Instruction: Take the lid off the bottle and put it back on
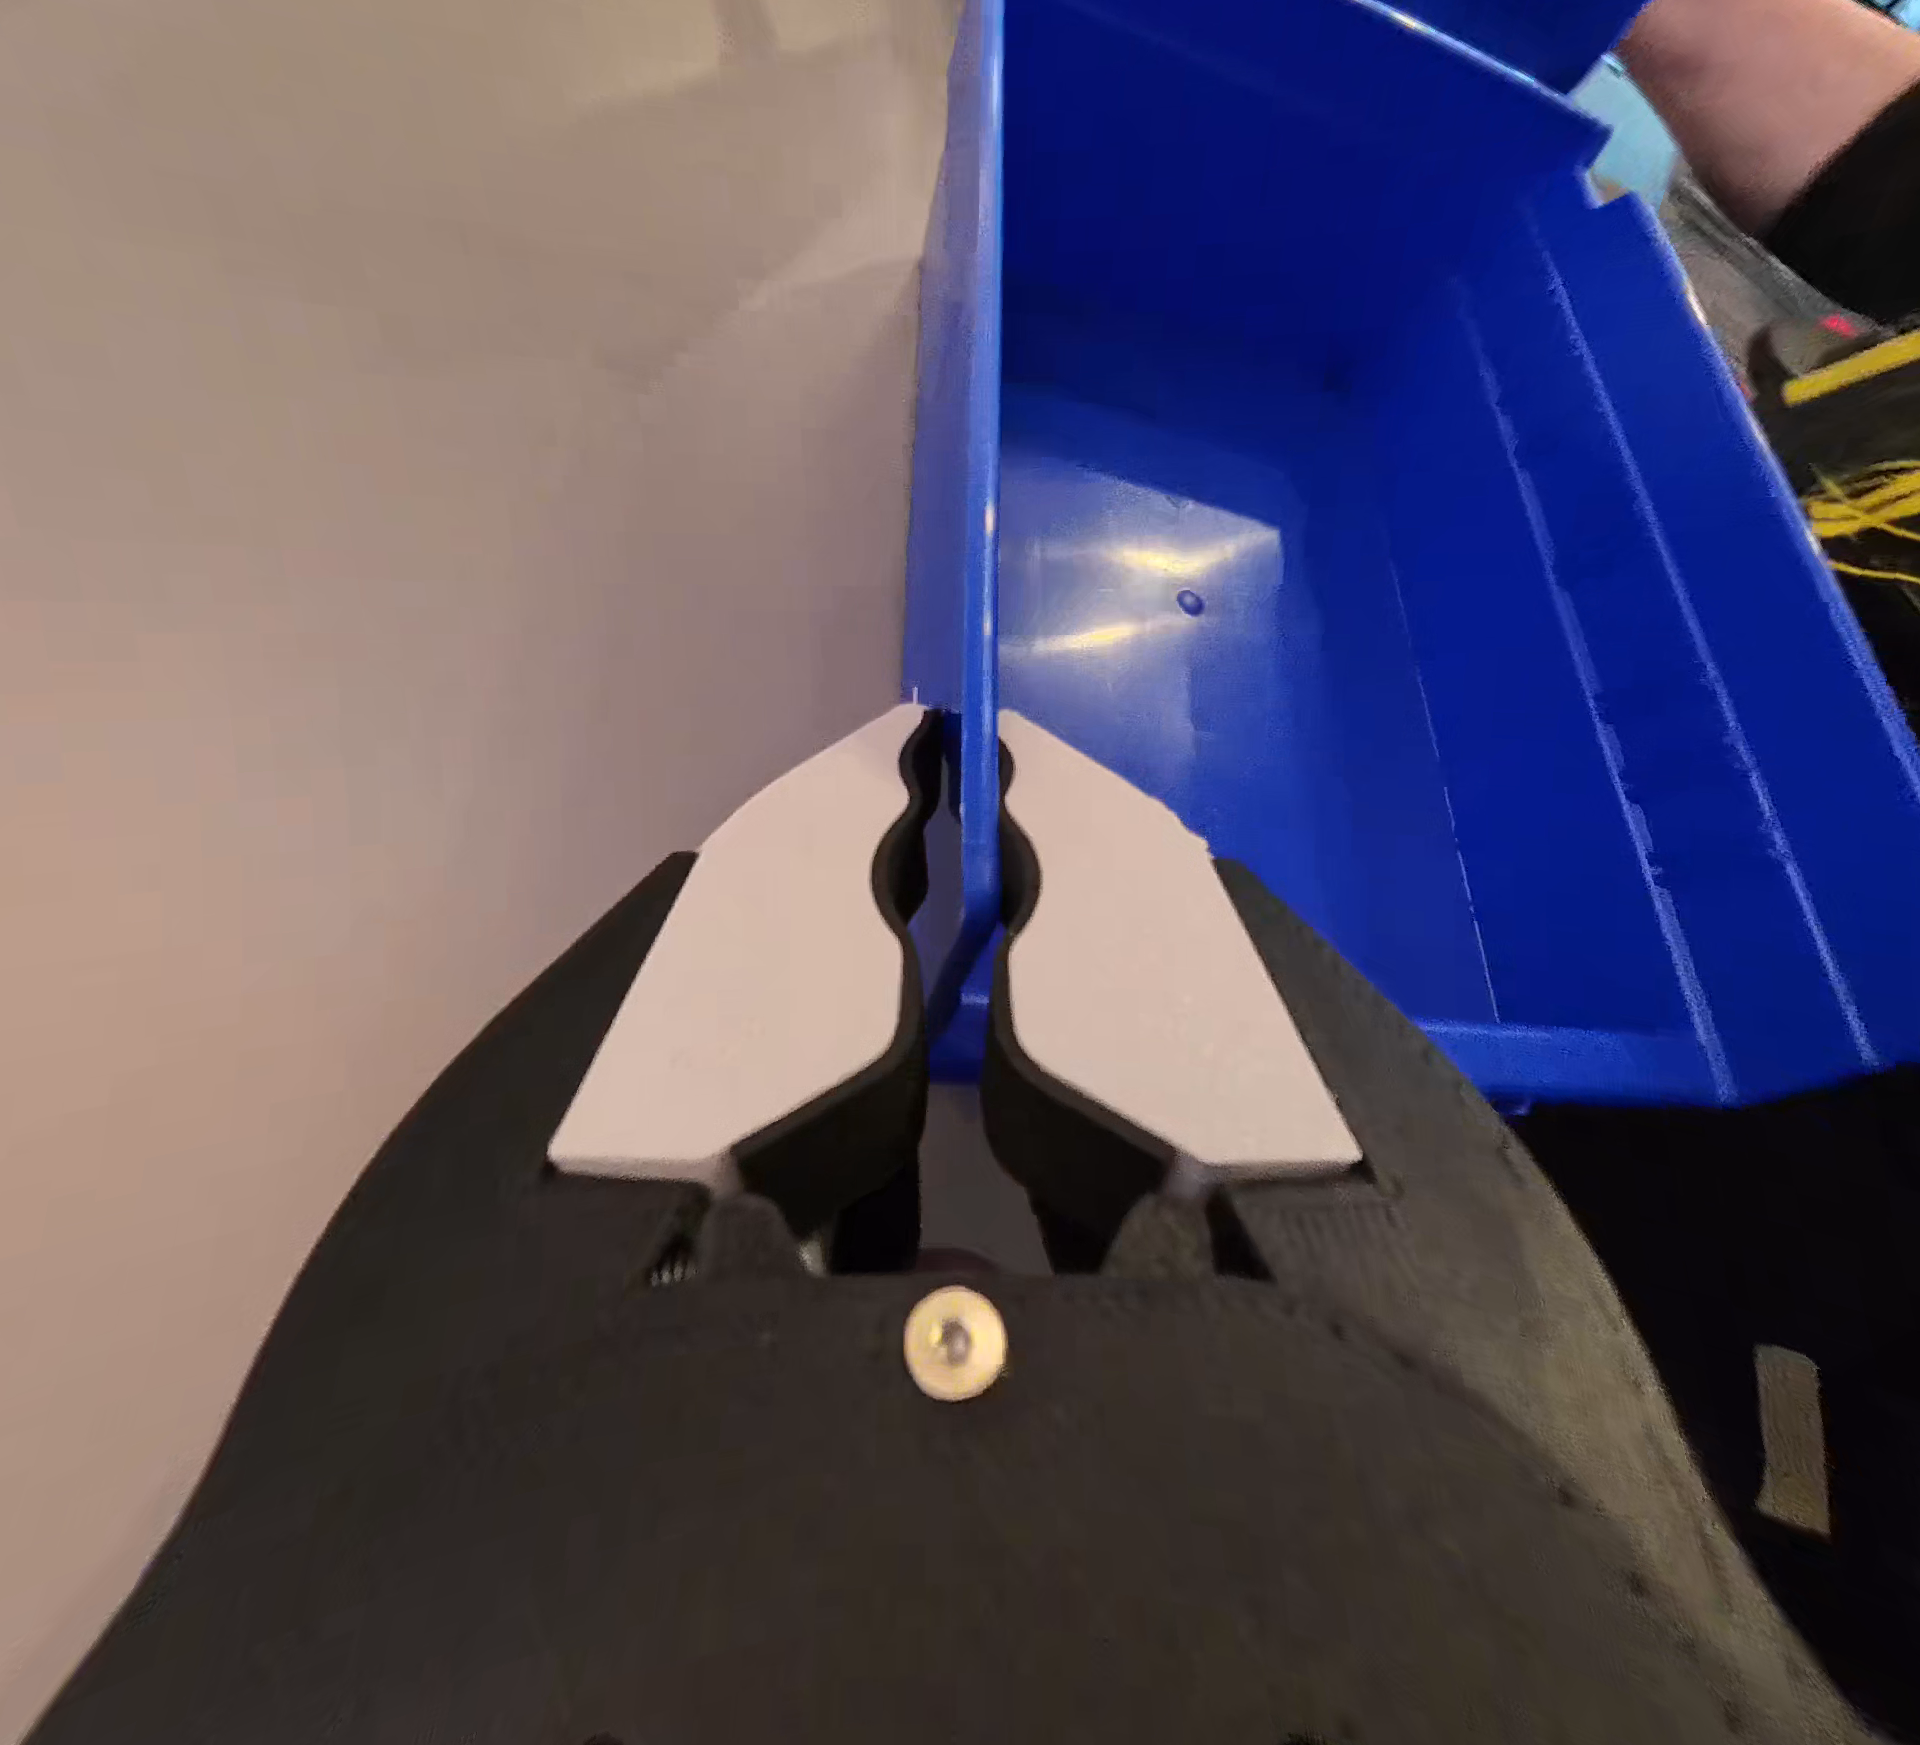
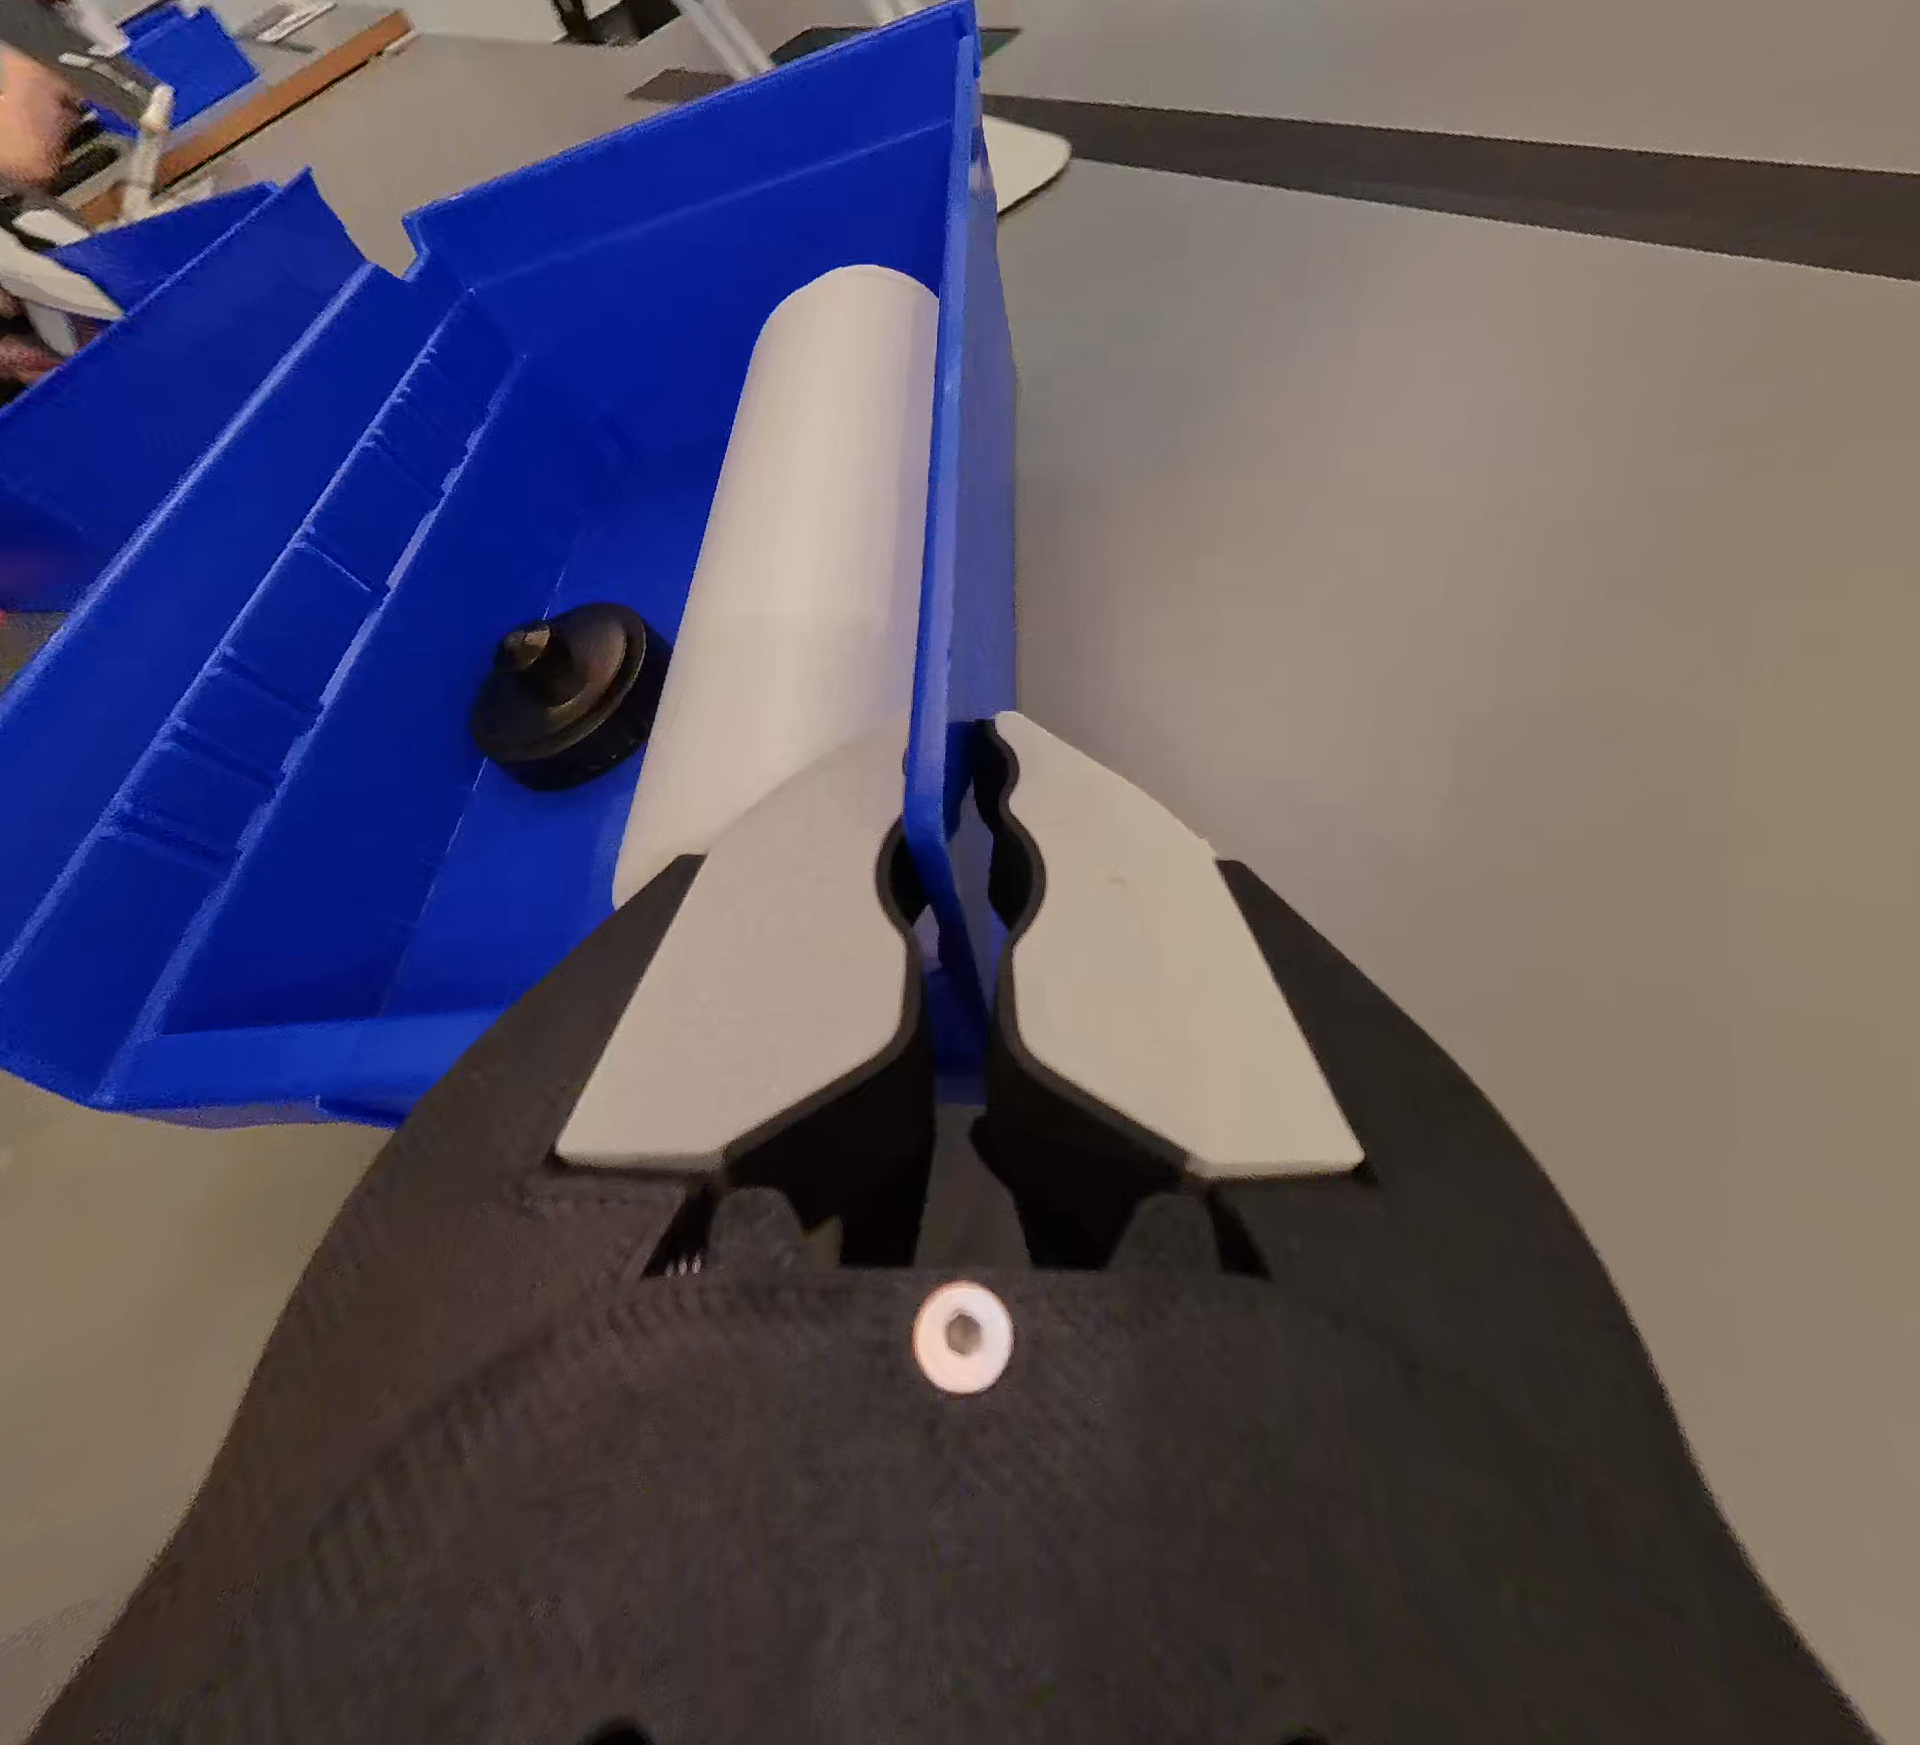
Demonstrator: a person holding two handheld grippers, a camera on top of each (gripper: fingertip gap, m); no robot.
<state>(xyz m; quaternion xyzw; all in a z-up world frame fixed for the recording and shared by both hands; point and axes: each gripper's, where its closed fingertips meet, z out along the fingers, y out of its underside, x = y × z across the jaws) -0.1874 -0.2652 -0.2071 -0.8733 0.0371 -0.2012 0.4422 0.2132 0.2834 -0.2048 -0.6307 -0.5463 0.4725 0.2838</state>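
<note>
— Both sets of jaws are pinched onto bin walls. Our left gripper [image 1: 966, 729] clamps the side wall of an empty blue bin [image 1: 1558, 656], one finger inside, one outside over the tabletop [image 1: 416, 448].

— And our right gripper [image 2: 961, 739] grips the wall of the other blue bin [image 2: 312, 656] the same way, straddling its rim near the front corner.

— Where do we see the bottle?

— The white bottle [image 2: 810, 532] lies on its side inside that bin, pressed along the very wall we hold. The black lid [image 2: 566, 693] sits off it on the bin floor, just beside the bottle, toward the front.

— Room to move?

— Open grey tabletop spreads wide to the right of that wall. On the left, a third blue bin [image 2: 125, 407] crowds the far side.
</note>
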